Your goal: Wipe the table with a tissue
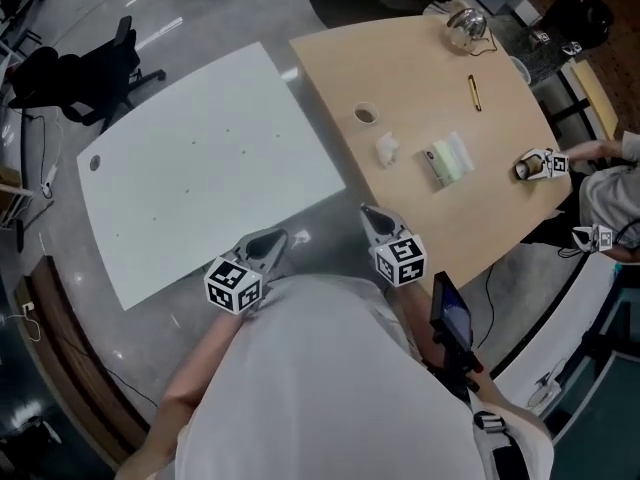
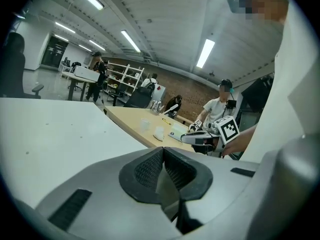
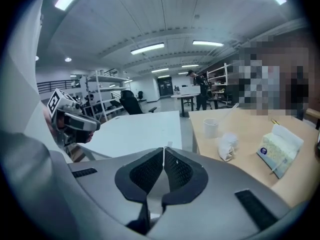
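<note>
Looking down over a person's shoulders at two tables set edge to edge: a white table (image 1: 200, 148) on the left and a wooden table (image 1: 420, 68) on the right. The person stands at the corner where they meet, a gripper in each hand, both held close to the body and short of either tabletop.

The left gripper (image 1: 272, 238) has its fingers (image 2: 147, 171) pressed together with nothing between them. The right gripper (image 1: 372, 214) is the same: fingers (image 3: 147, 174) closed tight and empty.

A crumpled tissue (image 1: 387, 149) lies on the wooden table, ahead of the right gripper, between a small cup (image 1: 365, 114) and a tissue pack (image 1: 448, 158). Neither gripper touches it.

As far as can be judged, the wiping has not begun. No tissue is held and no gripper is on a table. Left to do: open one gripper, pick up the tissue, and rub it across the tabletop.
</note>
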`<action>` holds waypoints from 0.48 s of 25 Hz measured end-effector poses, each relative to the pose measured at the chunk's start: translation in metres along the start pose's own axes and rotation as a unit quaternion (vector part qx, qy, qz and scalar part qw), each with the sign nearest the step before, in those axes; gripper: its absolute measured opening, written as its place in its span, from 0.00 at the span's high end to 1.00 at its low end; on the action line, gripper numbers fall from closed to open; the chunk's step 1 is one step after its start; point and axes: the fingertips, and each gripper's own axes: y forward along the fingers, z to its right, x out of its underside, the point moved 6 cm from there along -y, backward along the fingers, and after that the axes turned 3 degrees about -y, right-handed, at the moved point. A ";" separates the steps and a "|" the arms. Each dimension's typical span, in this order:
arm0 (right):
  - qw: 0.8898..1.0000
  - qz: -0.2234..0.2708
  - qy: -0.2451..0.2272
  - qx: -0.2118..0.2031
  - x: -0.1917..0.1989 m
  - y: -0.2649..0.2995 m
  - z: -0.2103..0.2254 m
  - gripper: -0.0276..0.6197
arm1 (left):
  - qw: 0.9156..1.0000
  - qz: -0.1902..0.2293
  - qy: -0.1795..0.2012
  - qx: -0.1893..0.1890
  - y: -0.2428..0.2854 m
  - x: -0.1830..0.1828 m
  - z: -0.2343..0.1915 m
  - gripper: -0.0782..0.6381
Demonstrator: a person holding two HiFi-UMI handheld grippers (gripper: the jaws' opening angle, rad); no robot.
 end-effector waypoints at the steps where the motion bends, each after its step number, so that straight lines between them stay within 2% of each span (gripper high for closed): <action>1: 1.000 -0.004 -0.002 0.005 -0.003 0.003 -0.001 0.93 | 1.000 -0.003 0.003 0.008 0.000 -0.004 -0.005 0.87; 7: 0.999 0.001 -0.003 0.032 -0.019 0.010 -0.005 0.93 | 0.999 -0.010 0.016 0.048 0.004 -0.023 -0.028 0.87; 12: 0.998 -0.026 -0.028 0.040 -0.015 0.013 -0.001 0.93 | 0.999 -0.011 0.005 0.053 0.008 -0.025 -0.043 0.87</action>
